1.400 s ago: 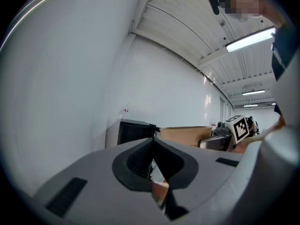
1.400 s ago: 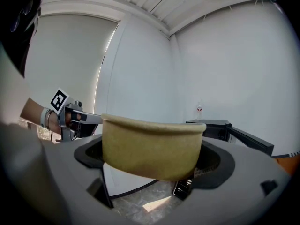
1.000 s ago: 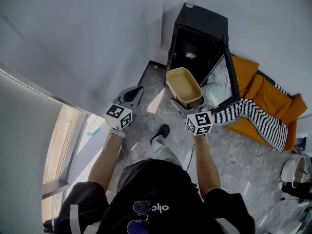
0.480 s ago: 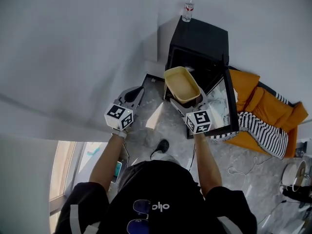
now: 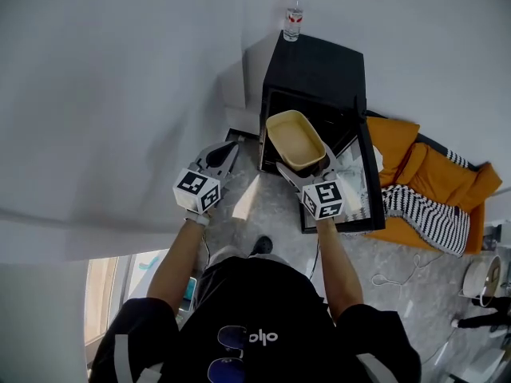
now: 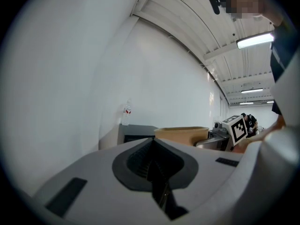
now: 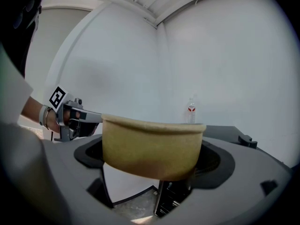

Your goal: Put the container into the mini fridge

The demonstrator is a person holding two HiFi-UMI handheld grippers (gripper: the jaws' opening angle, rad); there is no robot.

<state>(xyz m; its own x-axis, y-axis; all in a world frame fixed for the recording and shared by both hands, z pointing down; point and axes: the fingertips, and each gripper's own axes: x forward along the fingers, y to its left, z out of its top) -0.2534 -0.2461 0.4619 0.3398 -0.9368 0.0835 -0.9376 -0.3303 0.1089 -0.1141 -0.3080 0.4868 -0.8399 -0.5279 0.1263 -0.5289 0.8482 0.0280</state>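
Observation:
A tan, empty, rounded-rectangular container (image 5: 296, 139) (image 7: 151, 146) (image 6: 182, 133) is held in the air by my right gripper (image 5: 304, 166) (image 7: 152, 170), which is shut on its sides. It hangs right in front of the open black mini fridge (image 5: 318, 78) (image 7: 225, 132), level with the dark opening. The fridge door (image 5: 366, 178) swings out to the right. My left gripper (image 5: 219, 154) (image 6: 154, 168) is shut and holds nothing, left of the fridge near the white wall.
A clear water bottle (image 5: 293, 21) (image 7: 191, 110) (image 6: 126, 112) stands on the fridge top. An orange cushion (image 5: 427, 174) with a black-and-white striped cloth (image 5: 427, 211) lies on the floor right of the door. White walls meet in a corner behind the fridge.
The person has stepped closer to the fridge. The right gripper has carried the container up to the fridge opening. The left gripper has kept its place beside it.

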